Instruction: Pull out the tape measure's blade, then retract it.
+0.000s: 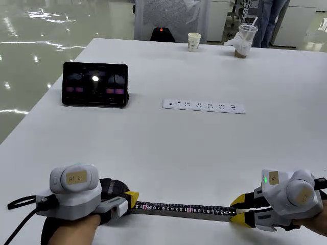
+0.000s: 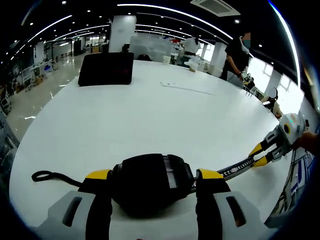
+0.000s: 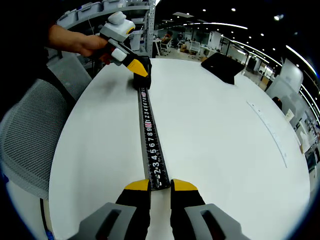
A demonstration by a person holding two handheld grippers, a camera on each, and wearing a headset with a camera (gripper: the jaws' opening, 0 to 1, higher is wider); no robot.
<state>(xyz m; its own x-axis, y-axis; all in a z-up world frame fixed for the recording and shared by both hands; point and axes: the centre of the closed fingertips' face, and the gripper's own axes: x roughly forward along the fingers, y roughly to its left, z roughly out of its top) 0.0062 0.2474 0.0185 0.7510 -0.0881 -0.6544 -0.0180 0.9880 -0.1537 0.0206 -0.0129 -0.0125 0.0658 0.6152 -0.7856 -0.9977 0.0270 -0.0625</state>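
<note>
Black case (image 2: 150,187) is clamped in left gripper (image 2: 153,175) jaws, blade (image 3: 149,135) tip in right gripper (image 3: 160,186) jaws; better to pull straight, keeping blade flat.

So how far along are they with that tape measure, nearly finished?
About halfway. Done: the blade is pulled out, stretched over the white table. In hand: the left hand-held gripper clamps the tape measure's case, and the right hand-held gripper pinches the blade's tip. Left: letting the blade retract into the case.
</note>
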